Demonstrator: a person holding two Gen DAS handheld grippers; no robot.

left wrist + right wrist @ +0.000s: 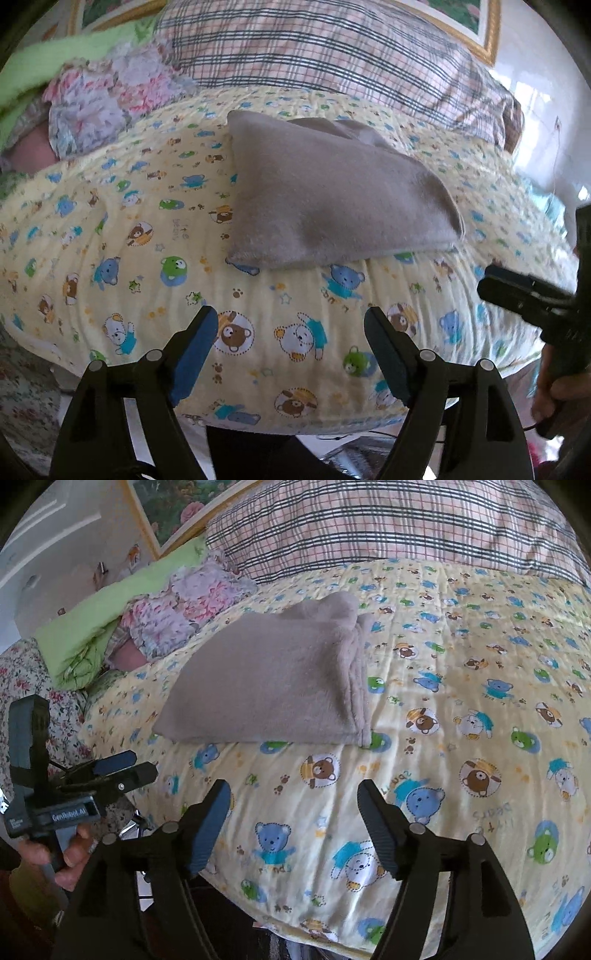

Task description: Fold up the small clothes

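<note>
A folded grey fleece garment (332,199) lies flat on the yellow bear-print quilt (147,258); it also shows in the right wrist view (273,686), with its stacked edges on its right side. My left gripper (291,325) is open and empty, held back from the garment's near edge. My right gripper (293,801) is open and empty, also short of the garment. The right gripper appears at the right edge of the left wrist view (524,291). The left gripper appears at the left of the right wrist view (122,768).
A plaid pillow (314,48) lies behind the garment. Floral ruffled cloth (103,96) and a green blanket (92,627) are piled at the back left. A framed picture (170,506) hangs behind. The quilt's near edge (332,938) drops off below my grippers.
</note>
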